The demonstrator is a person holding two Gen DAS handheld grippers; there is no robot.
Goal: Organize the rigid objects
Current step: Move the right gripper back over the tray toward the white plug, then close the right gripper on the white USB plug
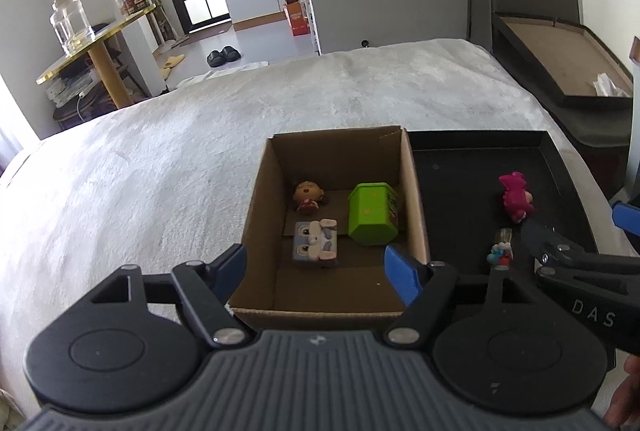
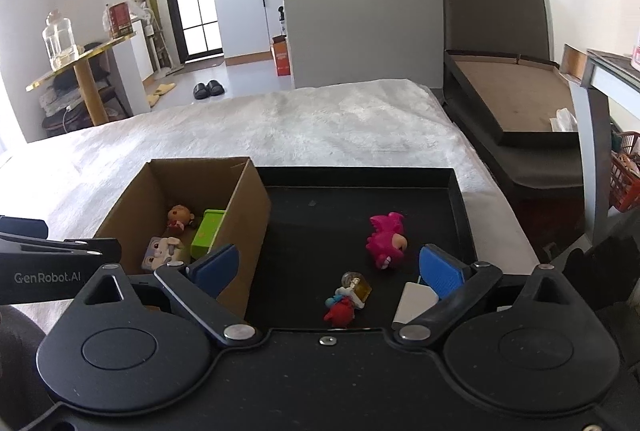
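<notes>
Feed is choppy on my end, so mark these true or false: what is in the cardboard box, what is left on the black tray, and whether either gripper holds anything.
1. The green box lies inside the cardboard box. True.
2. The pink dinosaur toy is in the cardboard box. False: it lies on the black tray.
3. The left gripper holds the grey block toy. False: its jaws are open and empty.
4. The right gripper is open, holding nothing. True.
5. The black tray is empty. False: the red and blue figure and a white card also lie there.

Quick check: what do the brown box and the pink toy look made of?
Brown box: corrugated cardboard, matte, with raw folded edges. Pink toy: probably moulded plastic or vinyl, judging by its smooth, slightly glossy surface; I can't tell whether it is hard or soft.
</notes>
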